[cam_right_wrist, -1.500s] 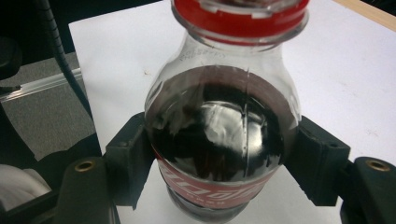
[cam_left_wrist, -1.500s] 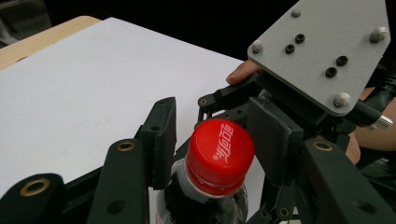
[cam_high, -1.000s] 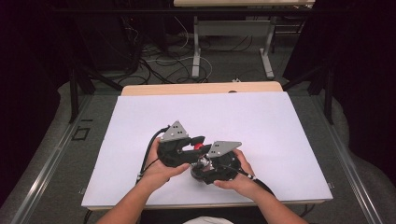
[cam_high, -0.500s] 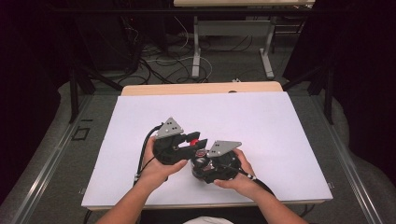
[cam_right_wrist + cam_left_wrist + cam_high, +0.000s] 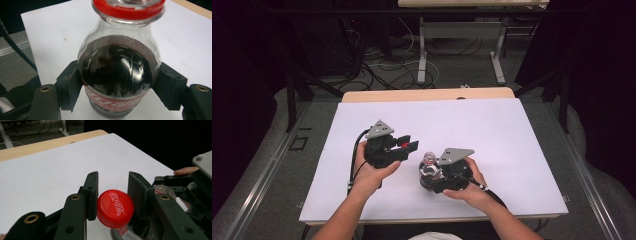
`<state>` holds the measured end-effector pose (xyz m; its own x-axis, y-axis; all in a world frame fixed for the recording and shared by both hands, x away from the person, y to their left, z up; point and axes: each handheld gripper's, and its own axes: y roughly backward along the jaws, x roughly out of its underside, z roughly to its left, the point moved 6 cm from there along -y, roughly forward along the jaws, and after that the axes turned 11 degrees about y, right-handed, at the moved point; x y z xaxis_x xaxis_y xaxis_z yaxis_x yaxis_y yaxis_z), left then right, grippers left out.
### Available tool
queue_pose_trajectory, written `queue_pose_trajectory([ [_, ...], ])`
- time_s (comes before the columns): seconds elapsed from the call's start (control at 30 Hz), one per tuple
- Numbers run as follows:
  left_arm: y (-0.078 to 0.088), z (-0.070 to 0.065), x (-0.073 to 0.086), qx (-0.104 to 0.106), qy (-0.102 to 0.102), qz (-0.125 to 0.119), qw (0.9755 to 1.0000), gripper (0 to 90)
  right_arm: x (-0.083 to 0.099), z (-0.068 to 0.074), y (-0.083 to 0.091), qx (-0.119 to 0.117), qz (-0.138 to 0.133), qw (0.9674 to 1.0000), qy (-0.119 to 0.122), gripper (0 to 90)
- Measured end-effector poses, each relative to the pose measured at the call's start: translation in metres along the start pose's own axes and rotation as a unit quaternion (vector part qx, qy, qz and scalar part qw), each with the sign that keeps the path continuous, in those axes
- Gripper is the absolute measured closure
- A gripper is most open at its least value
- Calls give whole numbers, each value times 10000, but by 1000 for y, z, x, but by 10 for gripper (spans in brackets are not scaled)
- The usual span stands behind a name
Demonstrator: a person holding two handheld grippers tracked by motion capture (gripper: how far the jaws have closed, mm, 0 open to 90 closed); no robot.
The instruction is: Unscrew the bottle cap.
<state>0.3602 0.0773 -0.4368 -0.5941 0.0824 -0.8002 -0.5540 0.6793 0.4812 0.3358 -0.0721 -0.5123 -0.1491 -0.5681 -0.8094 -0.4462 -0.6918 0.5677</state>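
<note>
A small cola bottle (image 5: 429, 165) stands upright on the white table top, dark liquid inside, its mouth uncovered above a red neck ring. My right gripper (image 5: 428, 176) is shut on the bottle's body (image 5: 117, 67), one black jaw on each side, gripper (image 5: 120, 85). To the bottle's left, my left gripper (image 5: 408, 145) is shut on the bottle's red cap (image 5: 403, 144), held clear of the bottle. In the left gripper view the red cap (image 5: 115, 208) sits pinched between the pads of the gripper (image 5: 113, 192), with the bottle's open mouth (image 5: 163, 190) off to the right.
A white sheet (image 5: 492, 130) covers the table, with a wooden strip (image 5: 427, 95) along the far edge. Beyond it are floor cables (image 5: 382, 65) and metal table legs (image 5: 422, 50). Dark space surrounds both sides.
The left gripper has drawn away to the left and slightly up with the red cap, opening a gap from the bottle. The right gripper and bottle stayed put.
</note>
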Motion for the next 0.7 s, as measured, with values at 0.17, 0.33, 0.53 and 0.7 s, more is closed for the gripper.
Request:
queue_pose_trajectory([
  [0.17,4,15,-1,-207,151,-61,9997,619,2,-6,3,78,3,9999,-75,299],
  [0.33,8,31,0,-415,314,-93,9986,619,4,-15,4,210,-47,9997,-140,299],
  [0.53,5,53,9,-681,458,-65,9966,619,9,-25,6,478,10,9986,-247,298],
  [0.7,-1,67,21,-727,631,16,9954,618,17,-37,7,698,79,9968,-389,298],
])
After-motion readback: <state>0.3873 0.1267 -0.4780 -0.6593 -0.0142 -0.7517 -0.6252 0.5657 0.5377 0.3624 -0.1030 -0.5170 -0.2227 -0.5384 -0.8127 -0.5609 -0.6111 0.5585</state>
